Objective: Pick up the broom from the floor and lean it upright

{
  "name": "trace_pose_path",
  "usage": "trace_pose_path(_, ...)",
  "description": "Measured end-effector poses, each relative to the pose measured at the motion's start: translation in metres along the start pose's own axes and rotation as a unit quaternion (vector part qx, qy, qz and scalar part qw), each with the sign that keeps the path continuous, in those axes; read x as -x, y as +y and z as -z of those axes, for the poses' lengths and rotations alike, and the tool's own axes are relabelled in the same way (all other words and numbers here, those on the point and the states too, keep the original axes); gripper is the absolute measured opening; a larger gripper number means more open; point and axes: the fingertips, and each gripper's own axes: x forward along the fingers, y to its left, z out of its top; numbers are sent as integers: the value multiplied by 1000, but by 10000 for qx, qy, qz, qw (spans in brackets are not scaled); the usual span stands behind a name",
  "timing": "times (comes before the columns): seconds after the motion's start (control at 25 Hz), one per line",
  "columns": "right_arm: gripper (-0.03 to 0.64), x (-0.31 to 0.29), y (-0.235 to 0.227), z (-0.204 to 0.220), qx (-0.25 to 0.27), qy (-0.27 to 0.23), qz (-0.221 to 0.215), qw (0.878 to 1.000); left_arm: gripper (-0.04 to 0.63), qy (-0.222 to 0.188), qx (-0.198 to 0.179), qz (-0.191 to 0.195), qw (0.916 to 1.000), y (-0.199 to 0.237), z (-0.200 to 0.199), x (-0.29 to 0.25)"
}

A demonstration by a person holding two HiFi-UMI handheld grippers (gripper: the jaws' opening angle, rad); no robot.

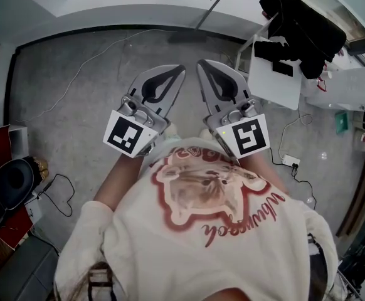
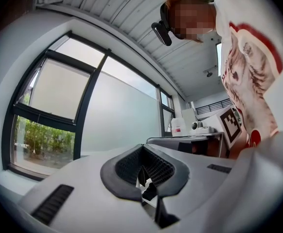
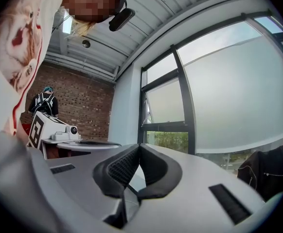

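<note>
Head view, left to right.

- Left edge: a black chair (image 1: 10, 180) and a loose black cable (image 1: 60, 193) lie on the grey floor (image 1: 76, 124). A thin white cable (image 1: 76, 74) trails toward the back wall.
- Centre left: the left gripper (image 1: 180, 71) is held in front of the person's chest and points toward the top of the frame. In the left gripper view its jaws are closed together, the ribbed pads (image 2: 156, 166) meet at the tip, and nothing is between them. The left gripper (image 2: 142, 150) there faces a large window (image 2: 117, 110).
- Top centre: the broom (image 1: 185, 37) stands well apart from both grippers.
  - Its dark head sits on the floor at the foot of the wall and lies roughly across the frame.
  - Its thin handle runs on a diagonal from the head up and to the right, crossing the white sill to the top edge.
  - The handle's upper end is cut off by the frame, so its point of rest cannot be confirmed.
- Centre right: the right gripper (image 1: 201, 64) is just beside the left one and points the same way. In the right gripper view the right gripper (image 3: 139, 148) has its jaws closed together and holds nothing.
- Right: a white table (image 1: 276, 80) has a black garment (image 1: 301, 17) draped over its far end.
</note>
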Motion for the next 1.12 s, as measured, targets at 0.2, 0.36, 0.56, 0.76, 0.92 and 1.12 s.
trace_pose_path(0.2, 25, 8, -8, -10, 136, -93, -34, 9999, 21, 50, -20, 101, 9999, -16, 0, -9)
trace_pose_path(0.36, 25, 15, -10, -8, 156, -82, -42, 9998, 21, 4, -46, 93, 9999, -22, 0, -12)
trace_pose_path(0.56, 25, 19, -4, -4, 136, -41, -76, 9999, 21, 26, -23, 76, 10000, -24, 2, -8)
trace_pose_path(0.76, 25, 16, 1, -7, 161, -82, -82, 9998, 21, -8, -61, 34, 10000, -18, -2, -2)
trace_pose_path(0.92, 25, 13, 5, -7, 180, -104, -73, 9998, 21, -5, -56, 39, 10000, -14, -2, 2)
trace_pose_path(1.12, 25, 12, 7, -4, 191, -67, -43, 9998, 21, 12, -26, 65, 10000, -13, 1, 4)
